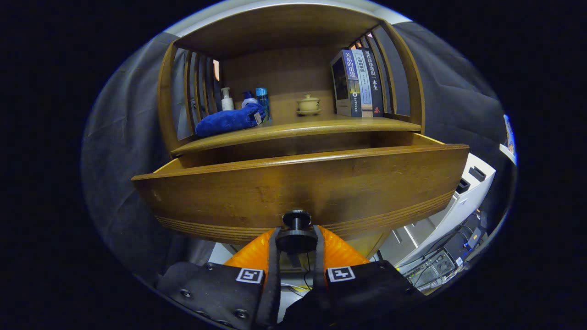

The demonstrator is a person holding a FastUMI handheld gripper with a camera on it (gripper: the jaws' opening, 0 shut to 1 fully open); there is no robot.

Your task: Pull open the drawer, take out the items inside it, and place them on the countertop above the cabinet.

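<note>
The claw (296, 238) clamps the dark round knob (296, 219) of the wooden drawer (300, 185), both fingers pressed against its sides. The drawer stands pulled out from the cabinet; its inside is hidden behind its front. On the counter (302, 128) above, a blue towel (229, 120) lies at 10 o'clock from the knob, near three bottles (227, 99); a lidded cup (308, 104) sits at 12 o'clock, and what appear to be books (357, 82) stand at 1 o'clock.

Gripper (296, 238) level and pointing forward, jaws closed tight around the drawer knob (296, 220)
</note>
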